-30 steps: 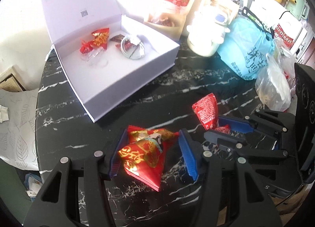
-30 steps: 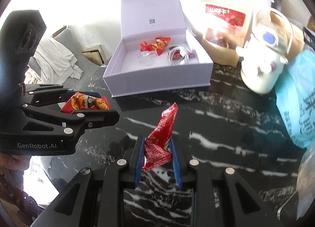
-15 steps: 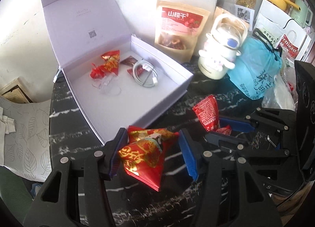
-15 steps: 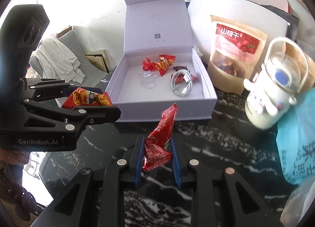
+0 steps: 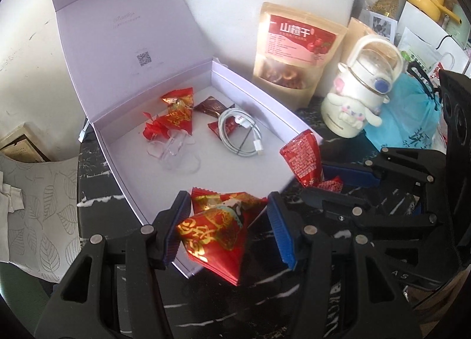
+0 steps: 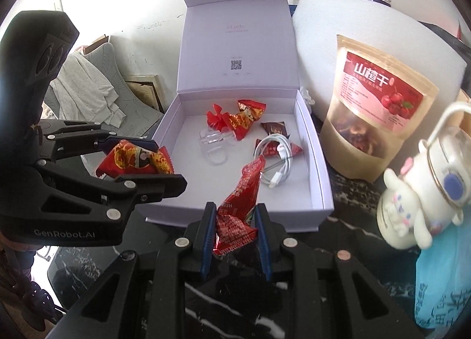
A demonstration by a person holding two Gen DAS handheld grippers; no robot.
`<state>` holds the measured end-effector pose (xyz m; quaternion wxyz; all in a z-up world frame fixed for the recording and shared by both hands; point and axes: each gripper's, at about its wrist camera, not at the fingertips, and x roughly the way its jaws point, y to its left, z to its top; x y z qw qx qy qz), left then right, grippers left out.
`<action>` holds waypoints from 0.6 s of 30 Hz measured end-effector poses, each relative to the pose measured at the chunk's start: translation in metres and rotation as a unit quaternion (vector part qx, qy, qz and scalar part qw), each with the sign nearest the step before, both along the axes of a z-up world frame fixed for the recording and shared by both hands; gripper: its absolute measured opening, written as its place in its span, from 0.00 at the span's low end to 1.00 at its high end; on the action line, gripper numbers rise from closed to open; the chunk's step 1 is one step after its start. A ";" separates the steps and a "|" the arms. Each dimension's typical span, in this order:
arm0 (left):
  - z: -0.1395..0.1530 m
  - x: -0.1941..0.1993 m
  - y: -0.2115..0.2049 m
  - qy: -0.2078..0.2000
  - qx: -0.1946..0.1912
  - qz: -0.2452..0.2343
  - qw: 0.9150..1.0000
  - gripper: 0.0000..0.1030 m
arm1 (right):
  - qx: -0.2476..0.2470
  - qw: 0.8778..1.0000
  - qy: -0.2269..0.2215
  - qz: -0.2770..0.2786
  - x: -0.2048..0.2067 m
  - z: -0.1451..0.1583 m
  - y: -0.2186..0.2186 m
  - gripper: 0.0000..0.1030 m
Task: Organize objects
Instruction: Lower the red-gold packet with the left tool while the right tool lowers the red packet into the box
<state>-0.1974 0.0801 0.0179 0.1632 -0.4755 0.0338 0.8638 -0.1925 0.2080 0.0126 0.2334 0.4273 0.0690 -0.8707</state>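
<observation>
I am looking at the open box (image 6: pixel 319 189) sitting on the table (image 6: pixel 338 233), its lid standing up behind. Inside it, a cable (image 6: pixel 276 159) is lying right of the clear clip (image 6: pixel 213 147). The pouch (image 6: pixel 376 115) is standing right of the box.

The left gripper (image 5: pixel 225 227) sits at the lower centre of its own view, fingers (image 5: pixel 176 221) closed on a packet. The right gripper (image 6: pixel 235 230) fills the lower centre of its view, fingers (image 6: pixel 207 236) likewise clamped, with the left gripper at mid left.
</observation>
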 end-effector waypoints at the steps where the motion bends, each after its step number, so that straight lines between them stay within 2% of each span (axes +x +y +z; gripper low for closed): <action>1: -0.002 -0.005 -0.002 -0.001 -0.001 0.000 1.000 0.51 | 0.001 1.000 0.000 0.003 -0.006 -0.001 -0.002 0.25; 18: -0.043 -0.060 -0.023 -0.033 0.004 0.000 0.999 0.51 | 0.020 0.999 -0.027 0.028 -0.061 -0.029 -0.031 0.25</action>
